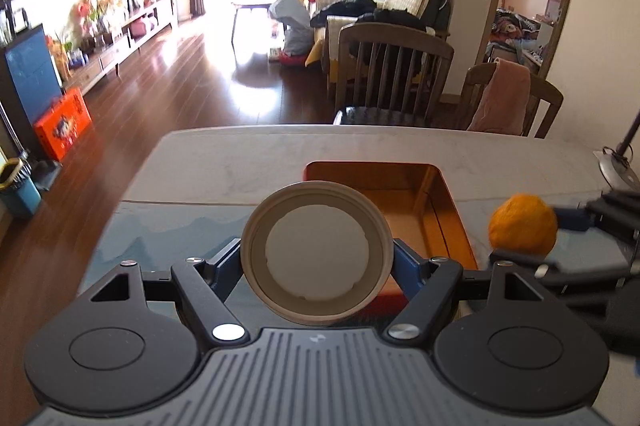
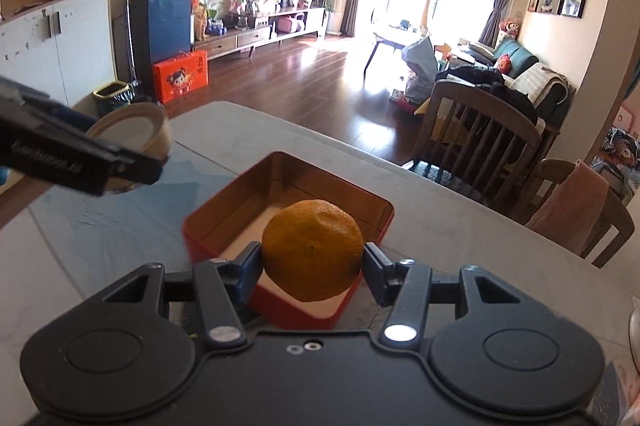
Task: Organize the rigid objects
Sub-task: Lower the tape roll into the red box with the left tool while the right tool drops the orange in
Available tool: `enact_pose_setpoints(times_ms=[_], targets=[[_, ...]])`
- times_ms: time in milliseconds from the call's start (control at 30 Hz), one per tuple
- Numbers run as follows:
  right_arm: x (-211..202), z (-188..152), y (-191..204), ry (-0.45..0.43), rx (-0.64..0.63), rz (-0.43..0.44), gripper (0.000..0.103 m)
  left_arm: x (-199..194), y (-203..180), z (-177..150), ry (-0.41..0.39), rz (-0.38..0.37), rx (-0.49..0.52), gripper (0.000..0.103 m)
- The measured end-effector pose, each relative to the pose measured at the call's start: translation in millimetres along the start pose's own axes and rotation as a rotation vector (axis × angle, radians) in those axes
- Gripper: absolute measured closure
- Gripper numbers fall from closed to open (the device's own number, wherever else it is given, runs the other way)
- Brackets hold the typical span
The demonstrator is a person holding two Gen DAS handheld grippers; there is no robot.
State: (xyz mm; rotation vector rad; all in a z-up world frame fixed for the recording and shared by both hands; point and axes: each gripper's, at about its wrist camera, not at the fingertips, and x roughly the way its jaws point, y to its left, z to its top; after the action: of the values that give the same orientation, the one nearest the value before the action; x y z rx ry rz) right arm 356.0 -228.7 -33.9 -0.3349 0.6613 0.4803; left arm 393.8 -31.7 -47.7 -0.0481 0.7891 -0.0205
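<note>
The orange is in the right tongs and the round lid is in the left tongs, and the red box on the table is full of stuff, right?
Not quite. The red box is empty, as the right wrist view shows. The rest holds: the orange is in the right tongs, and the round lid is in the left tongs.

Near wall of open red rectangular tin hidden behind round orange fruit clamped between right gripper's fingers; far-left gripper blurred.

I see the box on the table; my right tongs hold the orange over it, my left tongs the round lid to its left.
</note>
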Motion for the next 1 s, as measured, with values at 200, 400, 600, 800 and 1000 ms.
enact_pose_setpoints(times_ms=[200,400,600,800,1000], targets=[[45.6,0.4,-4.6,0.042,0.007,0.015,0.051,65.2,-15.3,17.0,0.077,0.015,0.006,0.026],[81.4,-5.6,-10.9,0.102,0.005,0.042,0.051,116.8,-25.6,26.0,0.152,0.025,0.022,0.026],[99.1,-14.4,-4.7,0.151,-0.047,0.091,0.051,151.7,-37.5,24.4,0.202,-0.002,0.06,0.026],[108.2,-16.5,7.0,0.195,-0.085,0.1,0.051,174.4,-46.7,23.2,0.249,-0.019,0.1,0.026],[111.1,-14.2,11.1,0.216,-0.066,0.115,0.051,186.8,-43.3,25.0,0.287,-0.017,0.087,0.026]])
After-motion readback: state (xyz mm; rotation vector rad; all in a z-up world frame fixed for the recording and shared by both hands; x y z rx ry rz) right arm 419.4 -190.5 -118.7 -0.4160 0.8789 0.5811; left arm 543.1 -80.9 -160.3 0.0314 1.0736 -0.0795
